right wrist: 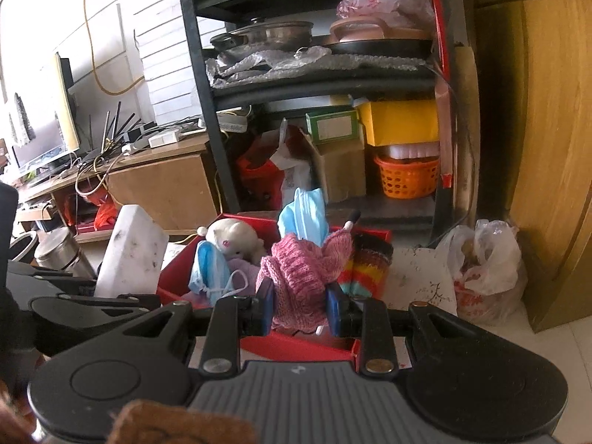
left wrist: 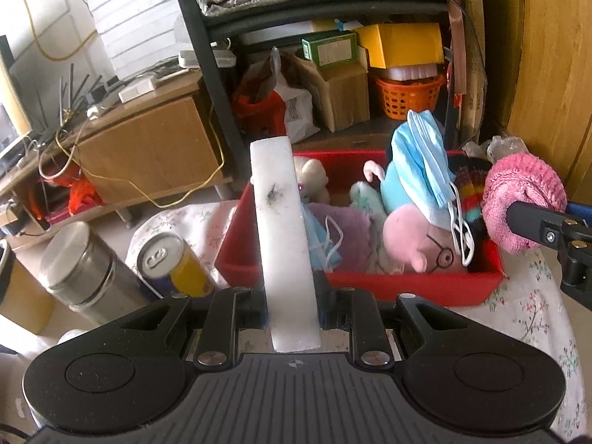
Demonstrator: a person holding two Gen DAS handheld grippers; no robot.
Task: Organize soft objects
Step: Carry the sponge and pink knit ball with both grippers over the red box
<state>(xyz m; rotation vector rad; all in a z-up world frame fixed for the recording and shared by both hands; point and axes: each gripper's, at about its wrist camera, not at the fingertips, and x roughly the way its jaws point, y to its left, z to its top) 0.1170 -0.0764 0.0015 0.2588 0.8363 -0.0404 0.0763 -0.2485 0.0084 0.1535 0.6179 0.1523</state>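
Observation:
A red bin [left wrist: 410, 288] on a floral cloth holds soft things: a pink pig plush [left wrist: 414, 236], blue face masks [left wrist: 421, 162], a purple cloth [left wrist: 344, 225], a white plush [left wrist: 310, 177] and a striped knit piece [left wrist: 470, 192]. My left gripper [left wrist: 292, 307] is shut on a white foam block [left wrist: 281, 222] that stands upright in front of the bin's left end. My right gripper [right wrist: 299, 307] is shut on a pink knit hat [right wrist: 299, 277] over the bin's right end; the hat also shows in the left wrist view [left wrist: 521, 199].
A steel canister [left wrist: 81, 270] and a yellow drink can [left wrist: 174, 262] stand left of the bin. A black shelf unit [left wrist: 333, 85] with boxes and an orange basket [left wrist: 410, 96] is behind. A wooden cabinet [right wrist: 547, 148] and a plastic bag [right wrist: 484, 266] are at right.

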